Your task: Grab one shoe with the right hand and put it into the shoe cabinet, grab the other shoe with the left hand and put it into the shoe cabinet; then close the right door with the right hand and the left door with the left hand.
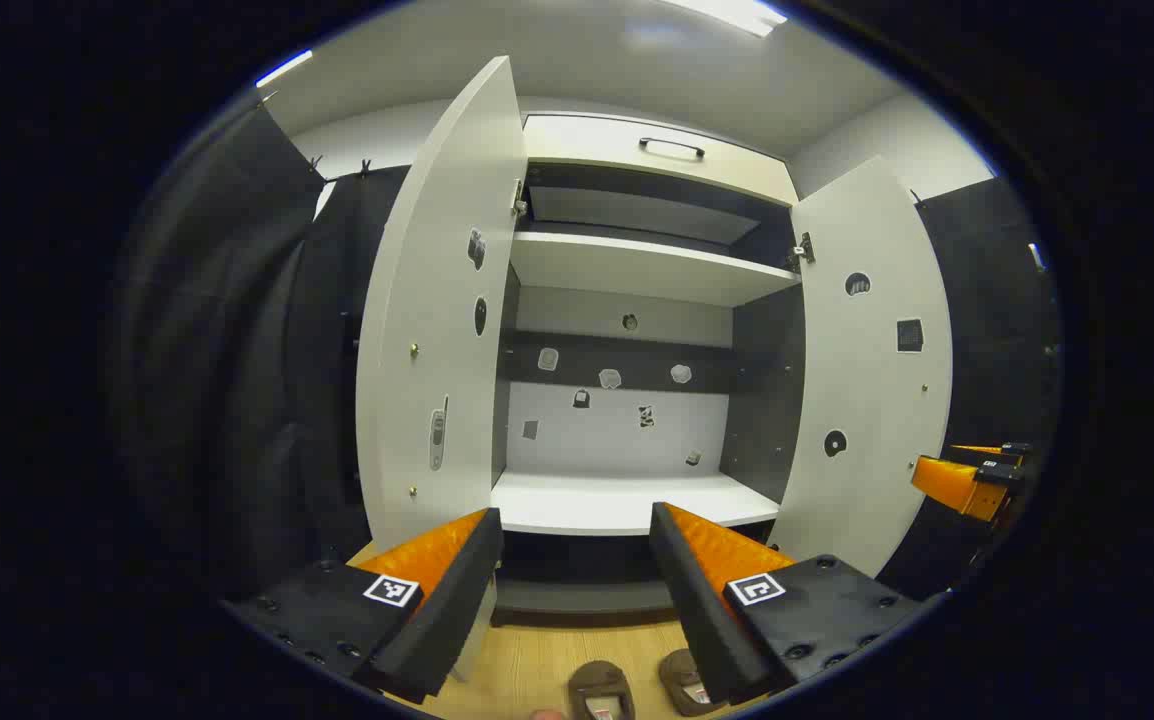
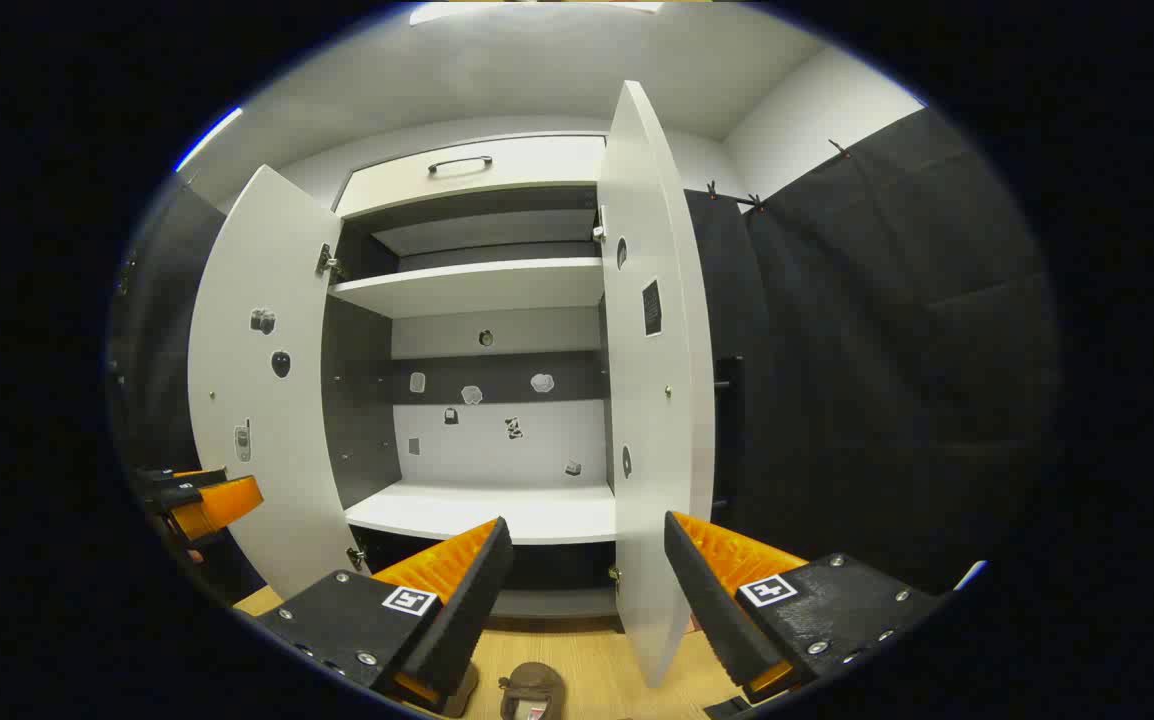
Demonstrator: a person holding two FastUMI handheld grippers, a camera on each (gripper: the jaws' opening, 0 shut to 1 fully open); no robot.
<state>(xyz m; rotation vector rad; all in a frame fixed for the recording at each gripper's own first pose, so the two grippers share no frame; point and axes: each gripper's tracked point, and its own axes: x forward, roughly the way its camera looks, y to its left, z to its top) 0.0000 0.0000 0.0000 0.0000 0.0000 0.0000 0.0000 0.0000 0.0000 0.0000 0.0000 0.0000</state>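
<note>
A white shoe cabinet stands ahead with both doors swung wide: left door (image 1: 437,330), right door (image 1: 872,370). Its lower shelf (image 1: 627,500) is bare. Two brown shoes (image 1: 599,690) (image 1: 685,680) lie side by side on the wooden floor below my left gripper (image 1: 577,545), which is open and holds nothing. In the right gripper view one brown shoe (image 2: 534,690) lies on the floor under my right gripper (image 2: 582,550), also open with nothing in it. The right door (image 2: 657,380) stands edge-on just ahead of that gripper's fingers.
An upper shelf (image 1: 637,268) and a top drawer with a handle (image 1: 672,148) sit above. Black cloth walls flank the cabinet. The right gripper (image 1: 967,480) shows at the far right of the left gripper view; the left gripper (image 2: 202,500) shows at the left of the right gripper view.
</note>
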